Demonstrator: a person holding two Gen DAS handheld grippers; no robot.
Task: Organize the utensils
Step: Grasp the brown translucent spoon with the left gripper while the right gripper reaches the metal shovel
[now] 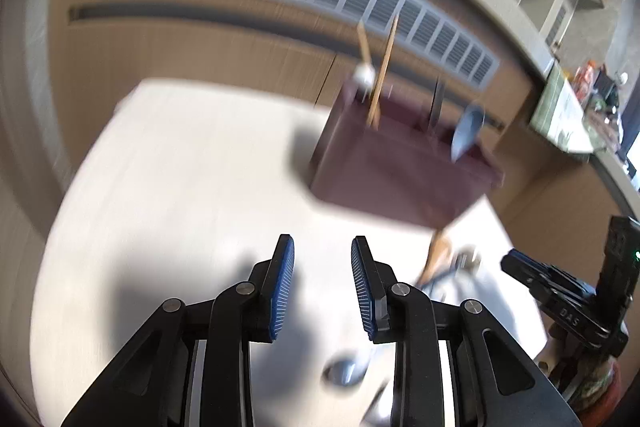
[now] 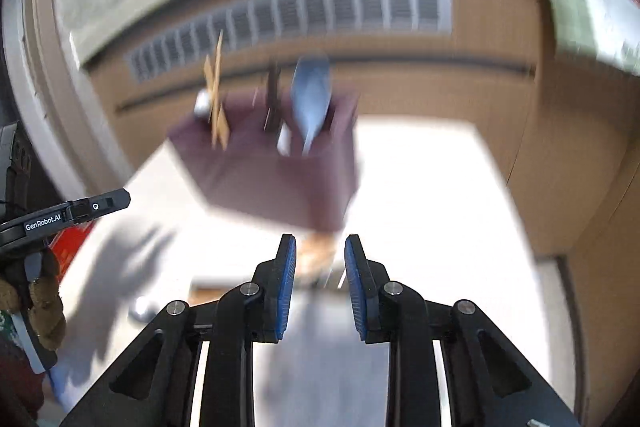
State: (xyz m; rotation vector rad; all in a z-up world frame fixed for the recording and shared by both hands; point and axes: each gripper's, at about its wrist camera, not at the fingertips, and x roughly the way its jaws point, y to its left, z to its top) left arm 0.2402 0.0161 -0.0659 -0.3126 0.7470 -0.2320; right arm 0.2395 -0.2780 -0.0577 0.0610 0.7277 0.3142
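A: Status of our left gripper [image 1: 322,251]?
B: Jaws spread, nothing between the pads; a metal spoon [image 1: 342,373] lies below on the white table [image 1: 180,187].
A: Our right gripper [image 2: 320,250]?
B: Jaws parted, empty; blurred utensils just beyond.
A: Farther out?
B: The maroon utensil box [image 1: 400,171] at one o'clock holds wooden chopsticks [image 1: 382,75] and a blue spoon [image 1: 466,135].

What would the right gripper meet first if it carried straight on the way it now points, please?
Probably the blurred brown utensil lying on the white table, seen between the right gripper's open jaws, just before the maroon box. Motion blur leaves depth uncertain.
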